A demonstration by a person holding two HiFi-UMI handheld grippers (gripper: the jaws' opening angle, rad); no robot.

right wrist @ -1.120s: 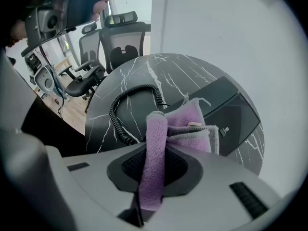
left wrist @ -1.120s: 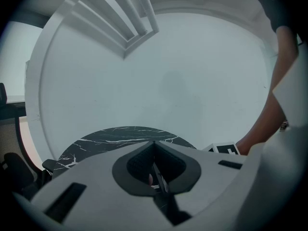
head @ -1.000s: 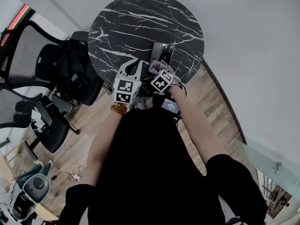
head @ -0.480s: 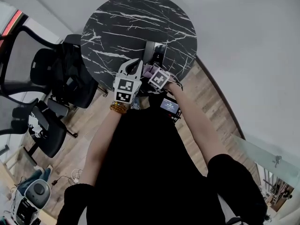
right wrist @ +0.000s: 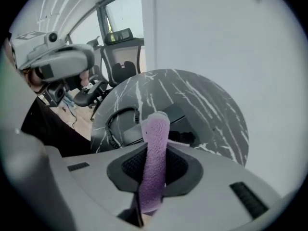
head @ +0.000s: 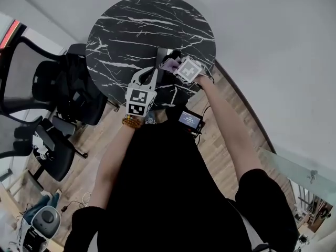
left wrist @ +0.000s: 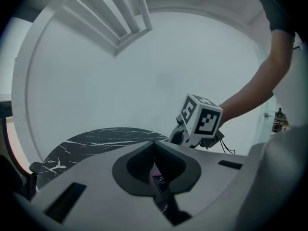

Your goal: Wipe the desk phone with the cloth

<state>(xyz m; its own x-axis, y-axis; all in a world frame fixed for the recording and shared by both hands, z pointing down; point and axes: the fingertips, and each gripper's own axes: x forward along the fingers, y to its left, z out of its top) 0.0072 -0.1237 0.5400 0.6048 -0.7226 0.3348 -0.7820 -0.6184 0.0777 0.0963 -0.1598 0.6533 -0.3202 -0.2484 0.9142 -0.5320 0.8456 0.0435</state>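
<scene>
The black desk phone (head: 169, 57) sits near the front edge of the round black marble table (head: 131, 30). In the right gripper view the phone (right wrist: 179, 115) lies just beyond the jaws, its coiled cord (right wrist: 113, 124) to the left. My right gripper (head: 177, 66) is shut on the purple cloth (right wrist: 155, 143), which sticks up between the jaws and hangs over the phone. The cloth (head: 170, 64) covers part of the phone. My left gripper (head: 151, 72) hovers at the table's front edge, left of the phone, jaws together with nothing held. From the left gripper view, the left gripper (left wrist: 155, 148) looks past the table (left wrist: 96, 138).
Black office chairs (head: 58, 83) stand left of the table on the wooden floor (head: 105, 135). A pale wall (head: 273, 46) runs behind and to the right. A small device with a lit screen (head: 189, 120) hangs at the person's waist.
My right gripper has carried the purple cloth forward from the table's front edge to above the phone. The left gripper has stayed roughly in place.
</scene>
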